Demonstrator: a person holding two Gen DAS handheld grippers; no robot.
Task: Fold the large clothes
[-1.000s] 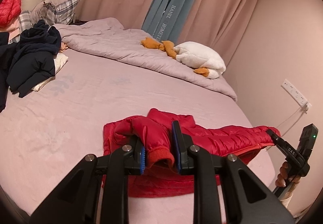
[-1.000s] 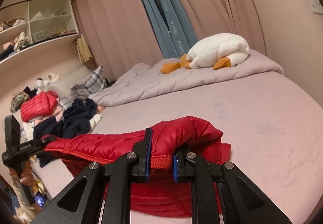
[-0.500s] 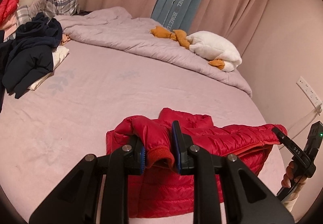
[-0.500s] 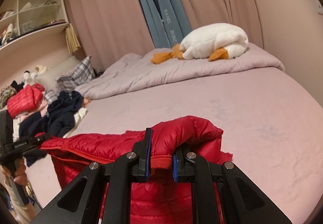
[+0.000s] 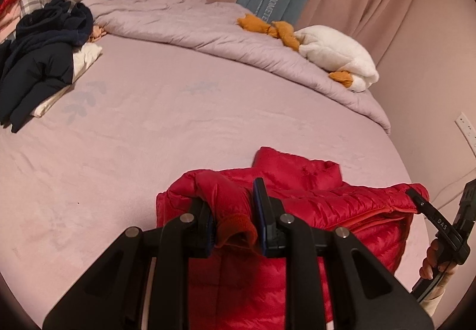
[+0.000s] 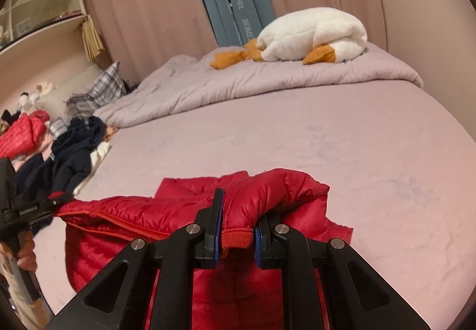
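1. The lower part of the red jacket [image 5: 342, 211] runs behind the black gripper frame and off the bottom edge in both wrist views, so its hem cannot be seen.
2. The cuff clamped in the left gripper [image 5: 233, 230] hides how much sleeve lies between the pads.
3. The right gripper [image 5: 416, 199] shows only in part at the right rim of the left wrist view; its grip point is covered by fabric.
4. The dark clothes pile [image 5: 38, 62] is cut off at the left edge.
5. Items on the shelf [image 6: 44, 3] are too small and blurred to identify.
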